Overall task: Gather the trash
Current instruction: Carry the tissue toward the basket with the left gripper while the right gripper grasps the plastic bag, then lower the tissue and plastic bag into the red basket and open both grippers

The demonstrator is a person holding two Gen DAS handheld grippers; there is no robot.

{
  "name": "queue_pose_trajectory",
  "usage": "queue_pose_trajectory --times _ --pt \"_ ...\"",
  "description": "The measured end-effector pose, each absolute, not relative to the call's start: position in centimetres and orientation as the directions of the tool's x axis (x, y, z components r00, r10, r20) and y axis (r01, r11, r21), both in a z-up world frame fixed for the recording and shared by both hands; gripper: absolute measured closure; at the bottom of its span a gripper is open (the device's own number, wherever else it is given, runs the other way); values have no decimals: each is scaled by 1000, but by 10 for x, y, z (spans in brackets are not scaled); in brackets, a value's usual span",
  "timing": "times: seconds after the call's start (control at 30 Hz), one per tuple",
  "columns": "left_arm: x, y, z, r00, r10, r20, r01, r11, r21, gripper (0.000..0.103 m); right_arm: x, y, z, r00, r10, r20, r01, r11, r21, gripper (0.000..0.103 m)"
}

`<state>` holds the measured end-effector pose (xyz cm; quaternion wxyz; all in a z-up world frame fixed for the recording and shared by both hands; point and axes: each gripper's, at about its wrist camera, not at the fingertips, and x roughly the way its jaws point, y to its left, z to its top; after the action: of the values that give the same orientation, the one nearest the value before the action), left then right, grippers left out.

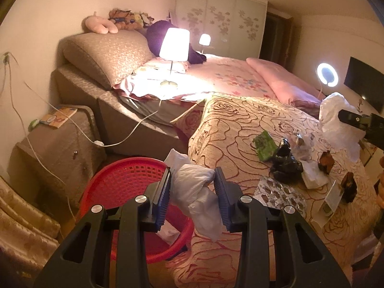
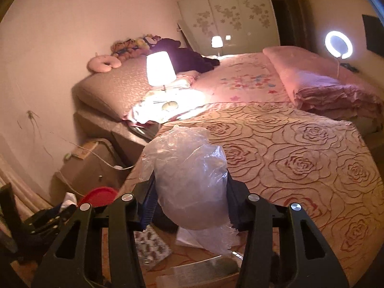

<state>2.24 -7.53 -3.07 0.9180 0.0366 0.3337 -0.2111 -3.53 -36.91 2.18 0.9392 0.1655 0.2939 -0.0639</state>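
Resting between left tongs [image 1: 193, 187]: white wad [image 1: 196, 189]

Both wrist cameras look forward along their fingers, close above the rose-patterned bedspread [image 1: 240, 124], toward the far headboard, sharing the lit lamp [image 2: 160, 68] and wardrobe [image 1: 220, 21].

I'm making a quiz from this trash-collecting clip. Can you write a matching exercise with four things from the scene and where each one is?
Things:
1. white crumpled bag
2. clear plastic bag
3. red basket
4. green wrapper

Places:
A. lying on the rose-patterned bedspread
B. held in the right gripper
C. on the floor beside the bed
D. held in the left gripper

Pairs: 1-D, 2-B, 3-C, 4-A
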Motion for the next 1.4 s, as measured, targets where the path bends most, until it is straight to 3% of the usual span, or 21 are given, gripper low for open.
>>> queue_pose_trajectory --times 0.57,1.4 --pt "38 -42 -27 726 -298 -619 327 942 -71 69 -16 -318 11 798 -12 -602 160 968 193 56" --pt "74 17 -54 722 -197 -663 178 979 -97 69 78 -176 -19 669 241 -703 -102 967 234 56"
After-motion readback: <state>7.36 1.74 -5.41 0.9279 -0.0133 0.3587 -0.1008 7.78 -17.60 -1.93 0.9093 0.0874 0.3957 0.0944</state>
